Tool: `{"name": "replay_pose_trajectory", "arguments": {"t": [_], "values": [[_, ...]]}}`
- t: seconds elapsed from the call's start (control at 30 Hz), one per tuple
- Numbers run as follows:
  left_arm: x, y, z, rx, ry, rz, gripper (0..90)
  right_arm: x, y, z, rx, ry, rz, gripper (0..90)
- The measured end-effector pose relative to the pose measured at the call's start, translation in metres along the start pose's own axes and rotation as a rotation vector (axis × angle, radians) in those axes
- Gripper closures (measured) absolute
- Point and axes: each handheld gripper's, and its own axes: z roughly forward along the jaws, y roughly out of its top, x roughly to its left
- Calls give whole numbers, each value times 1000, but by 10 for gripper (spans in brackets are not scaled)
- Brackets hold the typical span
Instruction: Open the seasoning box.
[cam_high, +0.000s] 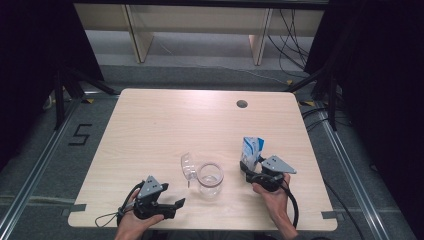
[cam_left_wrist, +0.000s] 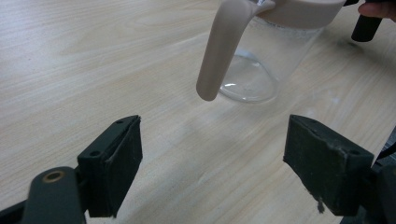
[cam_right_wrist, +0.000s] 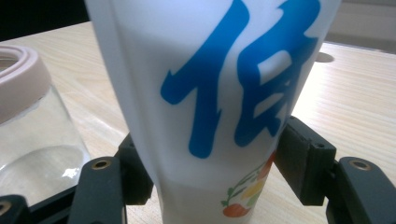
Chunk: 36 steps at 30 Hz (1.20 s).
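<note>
Two things stand near the surface's (cam_high: 150, 125) front edge: a clear jug (cam_high: 209, 179) and a white-and-blue pouch (cam_high: 251, 151). Right hand-held gripper (cam_right_wrist: 212, 163) clasps the pouch, its base cut off; left hand-held gripper (cam_left_wrist: 212, 163) gapes empty beside the jug.

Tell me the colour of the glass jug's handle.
Beige plastic handle, clearest in the left gripper view.

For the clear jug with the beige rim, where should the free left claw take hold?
The handle: it hangs clear of the jug wall, facing the open left claw. Probably come in level from the near-left, one pad on each flat side.
</note>
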Motion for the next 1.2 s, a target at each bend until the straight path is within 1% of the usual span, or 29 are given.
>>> {"name": "replay_pose_trajectory", "arguments": {"t": [0.03,0.07,0.1,0.13,0.17,0.2,0.23,0.3,0.33,0.37,0.4,0.43,0.47,0.53,0.63,0.67,0.73,0.8,0.83,0.87,0.9,0.97,1.0,1.03,1.07,1.1,1.13,1.17,1.2], "values": [[0,0,0,-5,7,4,189,-1,0,0,13,26,3,379],[1,0,0,-7,4,-16,193,-6,1,0,17,50,-17,379],[1,0,-1,-8,9,-8,193,-8,2,1,13,71,-32,379],[1,0,0,-10,9,-19,193,-8,2,0,17,81,-15,379],[1,0,0,-9,7,-18,193,-11,2,1,17,86,-45,380],[1,0,0,-9,7,-18,193,-11,2,1,17,86,-45,380],[0,0,0,-11,5,-21,193,-15,3,2,12,128,-69,380],[0,0,1,-12,2,-24,193,-16,3,2,22,132,-69,380],[1,0,0,-3,0,3,193,-17,4,1,21,129,-87,380],[0,0,0,-4,4,-19,193,-19,4,3,18,159,-95,382],[0,0,0,-6,1,-16,193,-20,4,4,7,156,-120,383],[1,0,0,-7,1,-5,193,-20,4,4,25,170,-103,384],[1,0,0,-7,1,-8,193,-21,4,5,14,187,-105,384],[1,0,0,-5,-1,1,193,-21,5,5,24,195,-96,384],[0,0,1,-12,1,-21,193,-19,4,3,28,179,-76,384],[0,0,1,-12,1,-21,193,-22,4,5,0,173,-124,384],[0,0,1,-10,1,-23,193,-17,4,3,26,161,-77,360],[0,0,0,-7,6,-25,192,-16,4,3,22,150,-85,326],[0,0,0,-2,6,-18,192,-9,4,0,38,102,-37,246],[1,0,0,-8,5,3,193,-10,5,1,21,85,-48,234],[1,0,-1,1,3,-2,192,-6,4,-1,27,71,-12,219],[1,1,-1,-2,1,6,192,-6,5,-1,25,54,-31,194],[0,0,0,-6,6,-12,192,0,5,-2,19,24,-40,191],[-1,0,0,-9,3,-14,192,5,5,-4,21,-4,-2,185],[-1,0,0,-9,3,-14,192,5,6,-4,-8,-6,-17,184],[0,0,0,-4,7,-12,192,9,6,-5,0,-32,6,184],[0,0,0,-6,3,-14,192,9,6,-5,-8,-58,-24,178],[0,0,0,1,3,-4,192,10,6,-5,1,-67,-21,172],[0,0,0,-4,3,4,192,12,5,-4,-14,-81,-19,176]]}}
